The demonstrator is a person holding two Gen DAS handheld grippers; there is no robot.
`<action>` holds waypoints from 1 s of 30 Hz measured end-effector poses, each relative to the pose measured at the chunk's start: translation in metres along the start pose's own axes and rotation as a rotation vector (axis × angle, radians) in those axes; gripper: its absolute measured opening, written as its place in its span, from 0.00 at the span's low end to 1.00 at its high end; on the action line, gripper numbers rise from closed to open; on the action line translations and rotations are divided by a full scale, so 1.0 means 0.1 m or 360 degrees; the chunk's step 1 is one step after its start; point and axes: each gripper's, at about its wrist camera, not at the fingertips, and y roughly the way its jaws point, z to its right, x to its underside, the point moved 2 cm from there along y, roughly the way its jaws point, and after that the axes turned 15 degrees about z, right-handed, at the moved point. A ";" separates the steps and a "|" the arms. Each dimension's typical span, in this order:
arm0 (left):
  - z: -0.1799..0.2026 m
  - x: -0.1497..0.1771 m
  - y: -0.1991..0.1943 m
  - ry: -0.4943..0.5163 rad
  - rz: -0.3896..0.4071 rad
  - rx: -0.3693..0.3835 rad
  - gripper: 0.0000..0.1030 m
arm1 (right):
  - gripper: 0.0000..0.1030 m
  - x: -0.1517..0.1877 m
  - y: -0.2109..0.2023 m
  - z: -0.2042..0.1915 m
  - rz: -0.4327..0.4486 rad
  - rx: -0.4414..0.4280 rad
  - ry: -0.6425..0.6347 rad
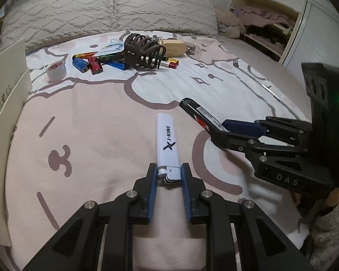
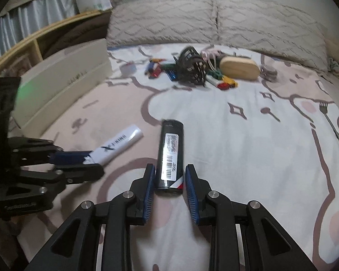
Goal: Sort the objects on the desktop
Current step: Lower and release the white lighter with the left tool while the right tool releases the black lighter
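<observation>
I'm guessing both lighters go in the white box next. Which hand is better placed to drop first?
Left, probably. The left gripper, shut on the white lighter, is on the side of the white box. The right gripper, holding the black lighter, would have to cross over it.

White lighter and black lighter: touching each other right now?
Apart. The left wrist view shows the white lighter in the left tool and the black lighter in the right tool, with bedsheet visible between them.

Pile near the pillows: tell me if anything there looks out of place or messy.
Yes. The lighters lie jumbled at all angles, with a dark hair claw tipped on top of them. A tape roll sits apart to the left; a wooden block crowds the right.
</observation>
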 end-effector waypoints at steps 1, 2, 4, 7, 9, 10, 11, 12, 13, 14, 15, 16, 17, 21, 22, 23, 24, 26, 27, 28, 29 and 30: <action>0.01 0.01 0.00 0.0017 -0.0002 -0.0012 0.22 | 0.27 0.01 0.00 0.01 -0.0006 0.0005 0.0002; 0.02 0.01 0.01 0.0044 -0.0002 -0.0034 0.26 | 0.30 0.01 0.00 0.01 -0.0010 0.0017 -0.0001; 0.04 0.02 0.00 0.0078 0.0001 -0.0063 0.37 | 0.46 0.01 0.00 0.00 -0.0013 0.0041 -0.0019; 0.01 0.02 0.01 0.0128 0.0003 -0.0154 0.60 | 0.66 0.01 -0.01 -0.03 -0.0008 0.0076 -0.0051; -0.04 0.03 0.01 0.0118 -0.0007 -0.0181 0.62 | 0.66 0.01 -0.01 0.00 -0.0015 0.0124 -0.0045; -0.06 0.03 0.01 0.0103 -0.0011 -0.0175 0.62 | 0.66 0.01 -0.01 0.03 -0.0020 0.0147 -0.0029; -0.08 0.03 0.01 0.0092 -0.0013 -0.0177 0.62 | 0.66 0.01 -0.01 0.08 -0.0025 0.0168 -0.0002; -0.09 0.02 0.01 0.0088 -0.0014 -0.0186 0.62 | 0.66 0.01 -0.01 0.12 -0.0028 0.0180 0.0027; -0.11 0.02 0.01 0.0086 -0.0014 -0.0195 0.62 | 0.66 0.01 -0.01 0.15 -0.0030 0.0186 0.0054; -0.10 0.02 0.01 0.0082 -0.0015 -0.0198 0.62 | 0.66 0.01 -0.01 0.19 -0.0031 0.0197 0.0080; -0.11 0.02 0.01 0.0075 -0.0015 -0.0200 0.62 | 0.66 0.01 -0.02 0.23 -0.0033 0.0221 0.0104; -0.13 0.02 0.01 0.0069 -0.0015 -0.0205 0.62 | 0.66 0.01 -0.02 0.28 -0.0040 0.0261 0.0125; -0.13 0.02 0.01 0.0068 -0.0014 -0.0211 0.62 | 0.66 0.02 -0.01 0.33 -0.0050 0.0299 0.0148; -0.17 0.01 -0.01 0.0052 -0.0004 -0.0248 0.62 | 0.66 0.02 -0.02 0.48 -0.0053 0.0321 0.0251; -0.18 0.01 -0.01 0.0047 -0.0004 -0.0254 0.62 | 0.66 0.02 -0.02 0.50 -0.0053 0.0337 0.0258; -0.20 0.00 -0.01 0.0042 -0.0003 -0.0264 0.62 | 0.66 0.01 -0.01 0.51 -0.0056 0.0349 0.0260; -0.22 0.00 -0.01 0.0036 -0.0002 -0.0277 0.62 | 0.66 0.00 0.00 0.53 -0.0059 0.0358 0.0263; -0.26 0.00 -0.02 0.0017 -0.0003 -0.0298 0.62 | 0.66 -0.02 0.02 0.57 -0.0063 0.0376 0.0270; -0.29 0.00 -0.02 0.0001 -0.0003 -0.0306 0.62 | 0.66 -0.03 0.03 0.59 -0.0065 0.0386 0.0276; -0.31 0.00 -0.02 -0.0010 -0.0004 -0.0310 0.62 | 0.66 -0.04 0.04 0.62 -0.0066 0.0395 0.0286; -0.34 -0.01 -0.02 -0.0026 -0.0005 -0.0315 0.62 | 0.66 -0.05 0.04 0.66 -0.0067 0.0402 0.0300; -0.36 -0.01 -0.02 -0.0038 -0.0006 -0.0318 0.62 | 0.66 -0.05 0.05 0.69 -0.0068 0.0407 0.0319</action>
